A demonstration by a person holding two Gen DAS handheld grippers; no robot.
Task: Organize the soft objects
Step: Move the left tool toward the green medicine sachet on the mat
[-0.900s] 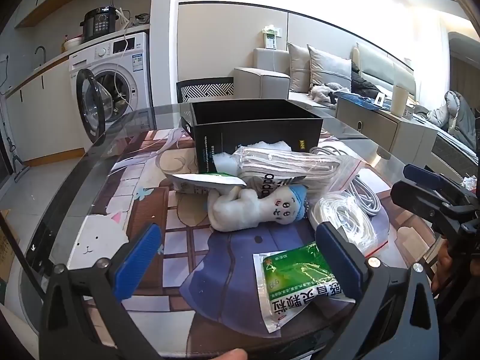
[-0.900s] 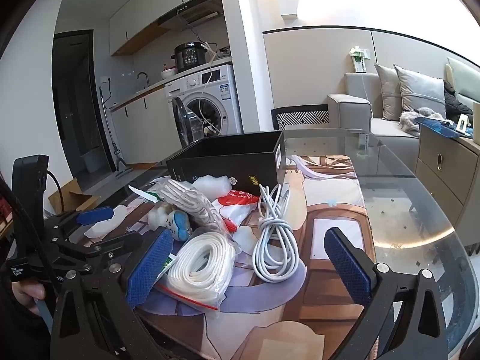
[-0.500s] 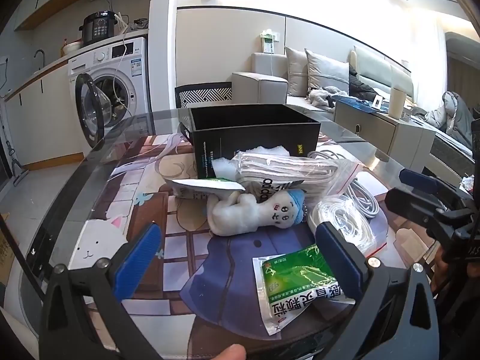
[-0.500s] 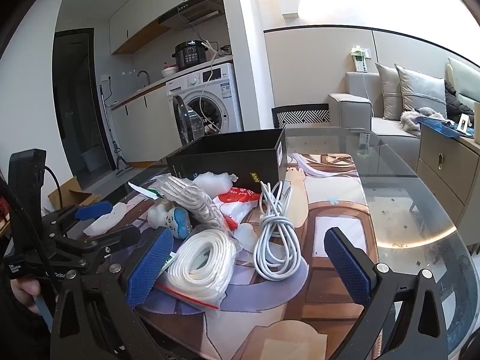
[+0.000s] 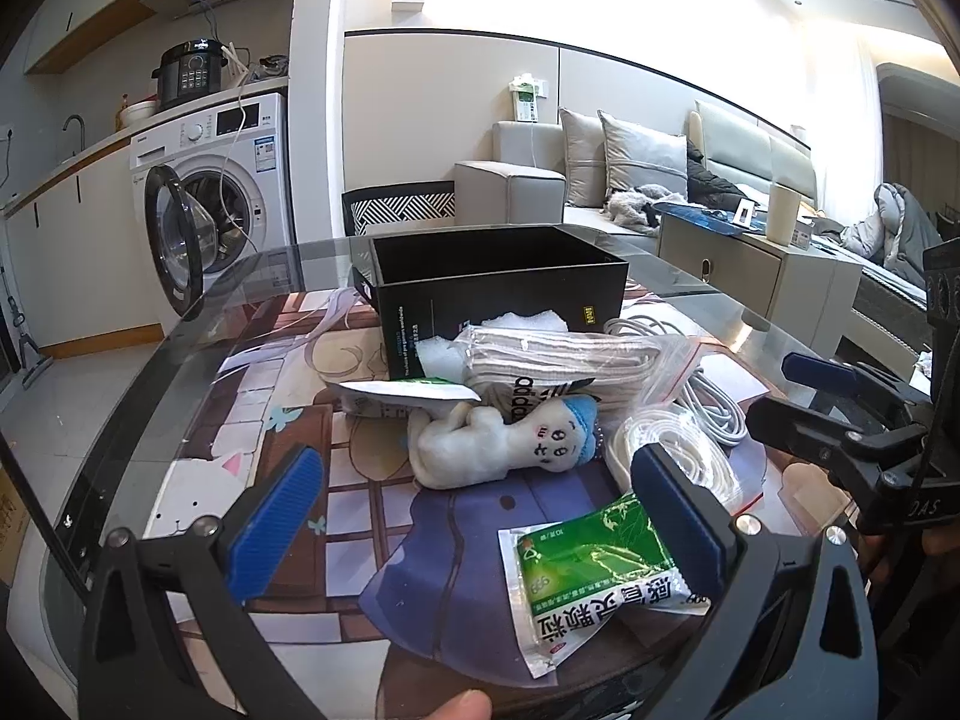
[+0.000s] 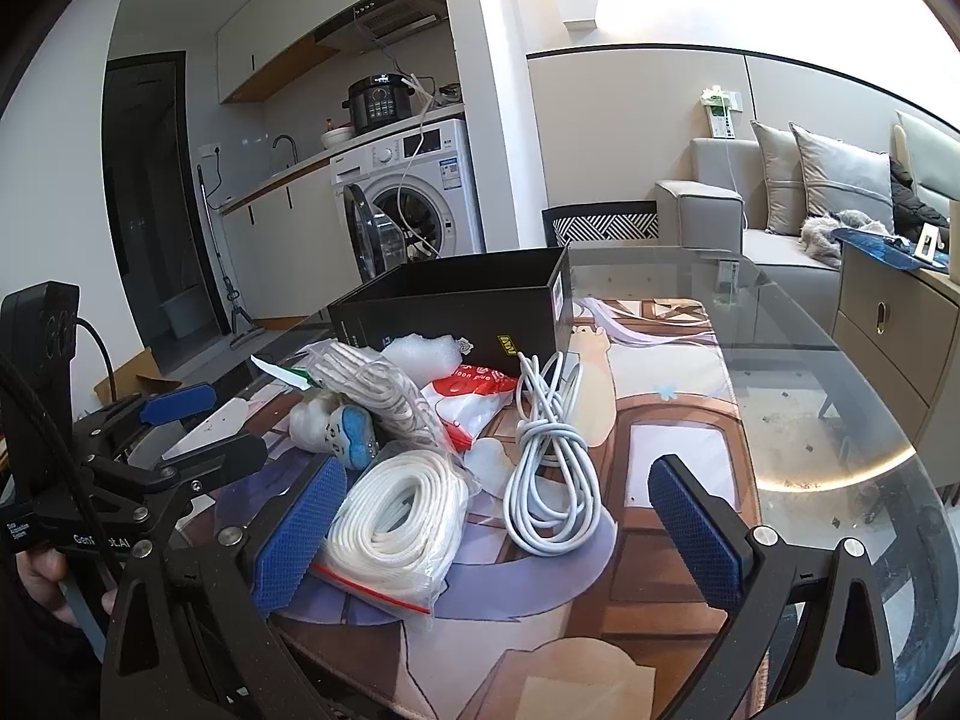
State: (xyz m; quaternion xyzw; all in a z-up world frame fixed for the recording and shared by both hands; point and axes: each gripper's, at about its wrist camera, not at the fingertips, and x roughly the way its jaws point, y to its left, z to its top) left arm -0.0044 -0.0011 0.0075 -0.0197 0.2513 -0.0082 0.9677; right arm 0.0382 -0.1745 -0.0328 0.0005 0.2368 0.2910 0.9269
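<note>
Blue ribbed pads line both my tongs, and both stand spread wide with nothing gripped. My left tongs [image 5: 474,516] hang over the near edge of the glass surface [image 5: 180,324], which carries a cartoon-printed mat [image 5: 300,420]. Nearest them lies a green medicine sachet [image 5: 594,576], flat on the mat, partly under the right-hand pad. Just beyond it lies a white plush toy with a blue cap [image 5: 504,444], on its side. A second green-and-white sachet [image 5: 408,393] rests against the toy's far side. Behind the toy is a clear bag of folded striped cloth [image 5: 558,360], leaning on a lump of white foam [image 5: 522,324]. My right tongs [image 6: 498,522] are over the same heap from the other side. Between their pads, nearest, lies a zip bag holding a coil of white rope [image 6: 396,516], its edge touching the left-hand pad. Just beside it is a bundled white cable [image 6: 552,456], loose on the mat. Further off is a red-and-white packet [image 6: 468,396], partly under the cloth bag. At the back of the heap stands an open black box [image 5: 498,282], upright; I cannot tell what is inside. Beyond the surface are a washing machine [image 5: 210,180] with its door open and a grey sofa [image 5: 630,168].
</note>
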